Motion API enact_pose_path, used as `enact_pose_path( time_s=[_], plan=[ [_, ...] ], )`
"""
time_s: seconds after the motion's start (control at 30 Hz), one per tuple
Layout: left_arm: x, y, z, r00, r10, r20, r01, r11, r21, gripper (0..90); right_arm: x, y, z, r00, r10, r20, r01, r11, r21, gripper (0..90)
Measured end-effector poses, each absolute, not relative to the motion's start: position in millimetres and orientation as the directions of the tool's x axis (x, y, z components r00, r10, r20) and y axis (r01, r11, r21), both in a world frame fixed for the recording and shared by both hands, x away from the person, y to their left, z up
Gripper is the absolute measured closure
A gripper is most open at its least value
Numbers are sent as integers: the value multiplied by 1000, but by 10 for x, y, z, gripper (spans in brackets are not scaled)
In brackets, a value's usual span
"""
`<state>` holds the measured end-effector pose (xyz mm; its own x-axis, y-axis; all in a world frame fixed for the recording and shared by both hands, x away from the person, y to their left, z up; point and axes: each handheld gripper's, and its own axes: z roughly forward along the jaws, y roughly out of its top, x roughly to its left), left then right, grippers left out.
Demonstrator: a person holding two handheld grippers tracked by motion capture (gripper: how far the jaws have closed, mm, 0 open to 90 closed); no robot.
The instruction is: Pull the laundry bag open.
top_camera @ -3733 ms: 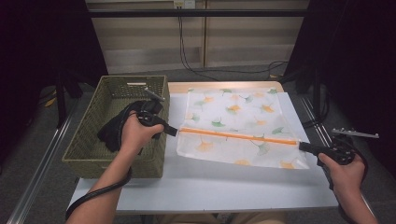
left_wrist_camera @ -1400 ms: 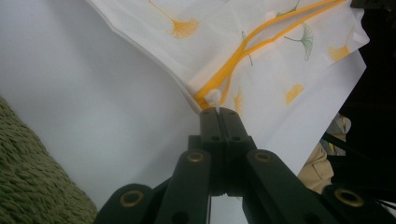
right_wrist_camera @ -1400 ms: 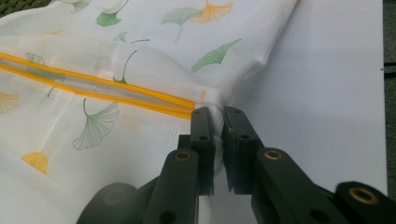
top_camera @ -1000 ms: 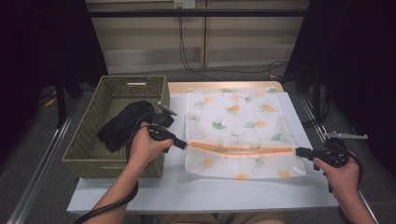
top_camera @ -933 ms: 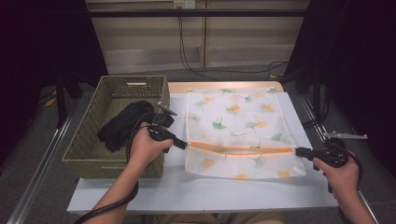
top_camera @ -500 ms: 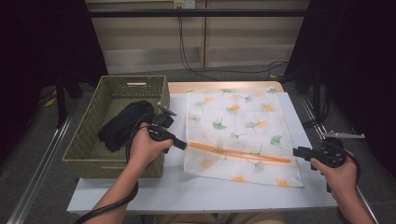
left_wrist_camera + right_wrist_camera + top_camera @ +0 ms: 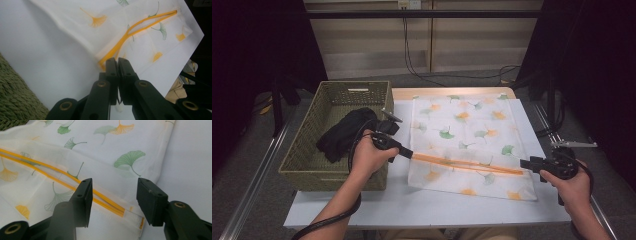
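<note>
The orange zipper (image 7: 467,164) runs from the left claw (image 7: 408,152), pinched on its end, toward four o'clock, ending just short of the wide-open right claw (image 7: 524,163).

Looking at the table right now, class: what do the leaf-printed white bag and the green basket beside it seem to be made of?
The white leaf-printed bag with the orange zip looks like thin, matt, slightly sheer woven fabric: it creases softly and the print shows through its layers. The olive-green rectangular basket looks like woven fibre or plastic wicker, judging by its ribbed, open weave; which one is unclear.
</note>
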<state>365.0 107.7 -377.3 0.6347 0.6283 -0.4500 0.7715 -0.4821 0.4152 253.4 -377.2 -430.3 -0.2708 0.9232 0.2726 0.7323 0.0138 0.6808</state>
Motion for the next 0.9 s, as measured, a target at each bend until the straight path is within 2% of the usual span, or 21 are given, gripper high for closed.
enact_pose_path(
  time_s=[0.3,0.37,0.53,0.73,0.9],
  plan=[
    [3658,1039,-3770,637,631,-443,769,-474,430,827,2553,-3760,-4312,-291,919,264,723,31,690,387],
    [3659,1033,-3765,635,640,-432,769,-473,431,786,2558,-3748,-4312,-295,917,268,731,36,681,348],
    [3663,1027,-3759,636,641,-430,767,-463,445,753,2557,-3723,-4312,-290,916,276,742,33,670,318],
    [3663,1034,-3746,638,648,-416,762,-453,462,639,2568,-3717,-4314,-309,915,260,734,56,677,292],
    [3664,1025,-3772,646,654,-393,747,-436,502,488,2569,-3699,-4310,-318,911,261,734,63,676,273]
  ],
)
